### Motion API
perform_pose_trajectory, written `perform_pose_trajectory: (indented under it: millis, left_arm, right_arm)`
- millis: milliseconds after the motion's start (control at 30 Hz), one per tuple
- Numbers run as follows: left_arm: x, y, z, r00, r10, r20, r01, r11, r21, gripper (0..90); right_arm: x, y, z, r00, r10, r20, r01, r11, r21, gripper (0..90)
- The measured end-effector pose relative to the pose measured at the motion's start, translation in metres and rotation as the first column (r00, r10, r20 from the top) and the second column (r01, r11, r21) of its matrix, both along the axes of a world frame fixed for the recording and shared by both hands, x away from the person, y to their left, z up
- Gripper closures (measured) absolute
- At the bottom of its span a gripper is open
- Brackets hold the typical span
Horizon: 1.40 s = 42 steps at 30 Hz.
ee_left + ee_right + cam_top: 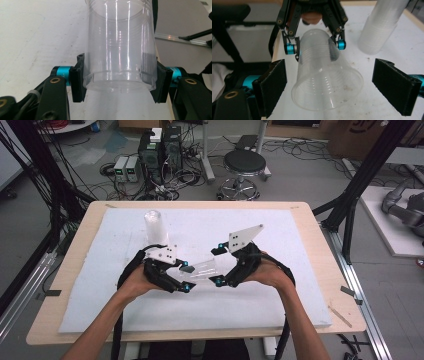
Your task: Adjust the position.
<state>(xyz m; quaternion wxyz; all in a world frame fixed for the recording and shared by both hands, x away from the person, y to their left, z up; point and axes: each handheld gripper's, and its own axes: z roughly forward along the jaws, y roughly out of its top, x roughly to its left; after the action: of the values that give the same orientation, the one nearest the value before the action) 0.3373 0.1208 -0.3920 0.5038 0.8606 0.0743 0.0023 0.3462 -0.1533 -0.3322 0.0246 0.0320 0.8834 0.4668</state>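
My left gripper (pixel 187 278) is shut on the base end of a clear plastic cup (pixel 202 268), which lies sideways just above the white mat (pixel 280 290). In the left gripper view the pads (pixel 78 83) press both sides of the cup (pixel 120 50) near its bottom. The cup's mouth (pixel 324 82) points toward my right gripper (pixel 342 85), whose jaws stand wide open on either side of the rim without touching it. The left gripper (pixel 315 46) also appears there, behind the cup. My right gripper (pixel 219 265) faces the left one at mid-table.
A stack of clear cups (pixel 156 227) stands mouth down on the mat behind my left hand, also visible as the stack (pixel 382 27). Beyond the table's far edge are a black stool (pixel 244 165), boxes of electronics (pixel 160 150) and cables.
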Motion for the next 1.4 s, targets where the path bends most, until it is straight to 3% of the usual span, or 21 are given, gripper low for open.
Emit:
perform_pose_trajectory:
  millis: [200,333,433,600,667,733,933,1200,1400]
  left_arm:
    - [-0.002,0.009,-0.011,0.9997,0.024,0.001,-0.024,0.9934,-0.113,41.6]
    - [-0.007,0.013,-0.019,0.9990,0.044,-0.005,-0.044,0.9789,-0.200,41.6]
    - [-0.009,0.016,-0.022,0.9984,0.057,0.003,-0.055,0.9730,-0.224,41.6]
    - [-0.010,0.022,-0.022,0.9987,0.051,0.000,-0.049,0.9472,-0.317,41.6]
    - [-0.011,0.023,-0.022,0.9983,0.059,0.000,-0.055,0.9341,-0.353,41.6]
    - [-0.012,0.024,-0.023,0.9981,0.061,0.008,-0.054,0.9266,-0.372,41.6]
    - [-0.012,0.021,-0.023,0.9982,0.059,0.011,-0.050,0.9190,-0.391,41.6]
    - [-0.012,0.008,-0.020,0.9989,0.038,0.026,-0.025,0.9177,-0.396,41.6]
    - [-0.012,0.000,-0.017,0.9991,0.020,0.037,-0.004,0.9213,-0.389,41.6]
  right_arm:
    - [-0.001,-0.010,-0.008,0.9997,-0.019,-0.016,0.020,0.996,0.089,12.7]
    - [-0.003,-0.015,-0.013,0.9991,-0.029,-0.031,0.033,0.989,0.141,12.7]
    - [-0.004,-0.018,-0.017,0.9982,-0.040,-0.044,0.046,0.985,0.164,12.7]
    - [-0.005,-0.024,-0.024,0.9979,-0.045,-0.046,0.053,0.977,0.208,12.7]
    - [-0.006,-0.026,-0.025,0.9975,-0.048,-0.052,0.059,0.969,0.240,12.7]
    - [-0.006,-0.029,-0.027,0.9972,-0.054,-0.052,0.066,0.961,0.267,12.7]
    - [-0.007,-0.029,-0.034,0.9965,-0.047,-0.069,0.065,0.952,0.300,12.7]
    - [-0.006,-0.017,-0.041,0.9965,-0.017,-0.082,0.045,0.936,0.350,12.7]
    - [-0.004,-0.008,-0.043,0.9953,0.005,-0.097,0.032,0.926,0.375,12.7]
